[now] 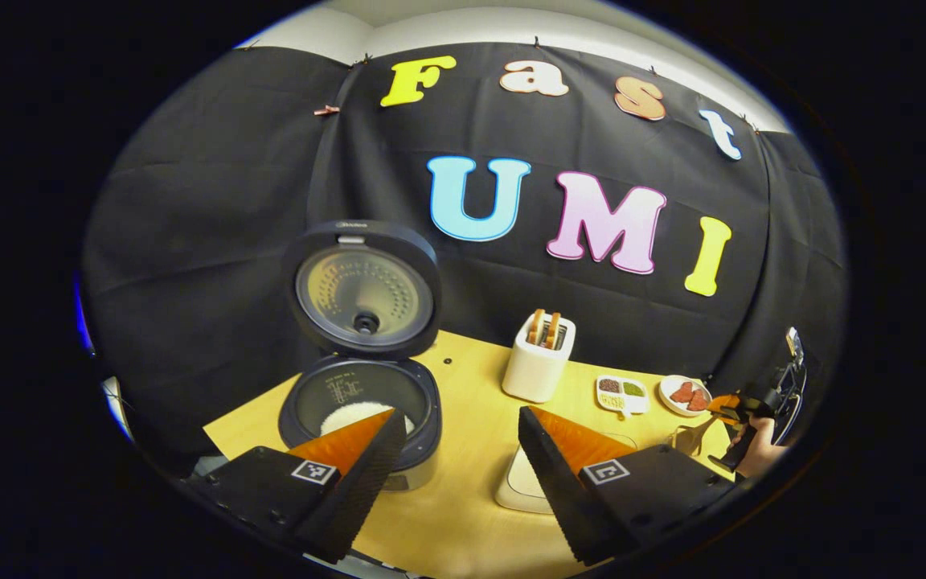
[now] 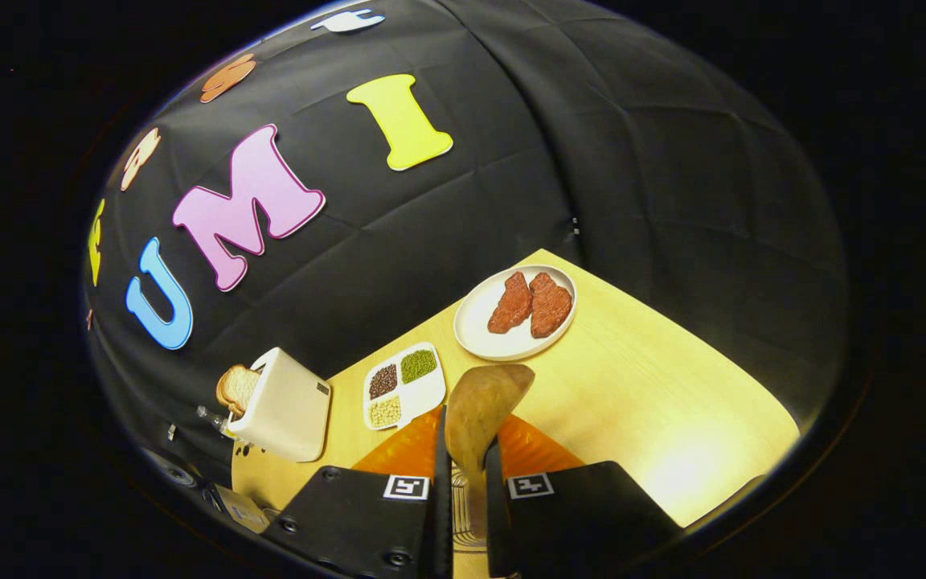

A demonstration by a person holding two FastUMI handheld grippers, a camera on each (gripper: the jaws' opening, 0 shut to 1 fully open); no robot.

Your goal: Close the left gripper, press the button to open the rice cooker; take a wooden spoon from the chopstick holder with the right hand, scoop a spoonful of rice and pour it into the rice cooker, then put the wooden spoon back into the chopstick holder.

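In the right gripper view the right gripper (image 2: 467, 474) clamps the wooden spoon (image 2: 483, 414) at lower centre — long axis up the frame, bowl uppermost. Behind it: one plate (image 2: 475, 330) with two meat slices, one three-compartment dish (image 2: 423, 394). In the left gripper view, the left gripper (image 1: 459, 450) gapes; the rice cooker (image 1: 362, 386), lower left, stands open — rice inside.

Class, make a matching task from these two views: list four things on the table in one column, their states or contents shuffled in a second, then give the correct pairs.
Things:
1. rice cooker
2. toaster
3. round plate
4. wooden spoon

States:
A. held between the right gripper's fingers
B. lid raised, white rice inside
C. bread slices sticking out of the top
D. carries two reddish pieces of meat

Pairs: 1-B, 2-C, 3-D, 4-A
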